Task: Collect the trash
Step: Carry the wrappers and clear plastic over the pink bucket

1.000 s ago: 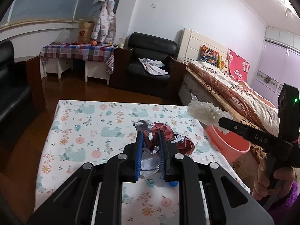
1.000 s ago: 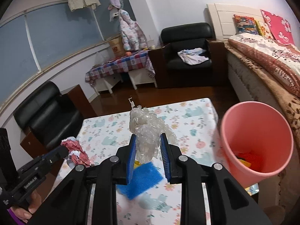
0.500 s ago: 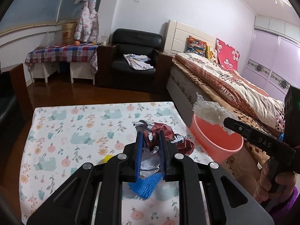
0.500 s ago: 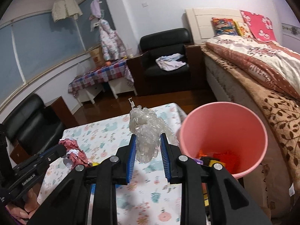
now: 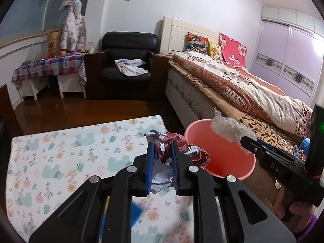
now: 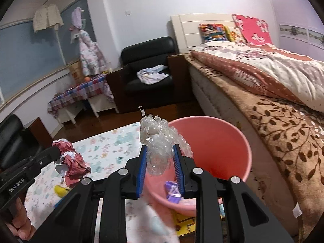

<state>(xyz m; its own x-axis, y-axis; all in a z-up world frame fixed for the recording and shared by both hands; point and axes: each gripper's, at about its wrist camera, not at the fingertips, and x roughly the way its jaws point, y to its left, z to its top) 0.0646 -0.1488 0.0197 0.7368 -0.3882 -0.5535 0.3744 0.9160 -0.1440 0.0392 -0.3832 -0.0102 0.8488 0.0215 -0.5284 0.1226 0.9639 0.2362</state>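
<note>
My left gripper (image 5: 162,151) is shut on a crumpled red-and-white paper wad (image 5: 178,147), held above the right edge of the floral table (image 5: 60,154). It also shows in the right wrist view (image 6: 71,160). My right gripper (image 6: 160,158) is shut on a crumpled clear plastic wad (image 6: 160,139), held over the pink bin (image 6: 232,141). In the left wrist view the plastic wad (image 5: 230,130) hangs over the bin (image 5: 222,156), which stands beside the table.
Purple trash (image 6: 172,190) lies inside the bin. A yellow item (image 6: 60,190) and a blue item (image 5: 136,212) lie on the table. A bed (image 5: 243,89) runs along the right, close behind the bin. A black armchair (image 5: 125,60) stands beyond.
Both grippers have swung right with their wads. The pink bin has come closer and now sits under the right gripper's plastic wad. The left gripper's paper wad is near the bin's rim.
</note>
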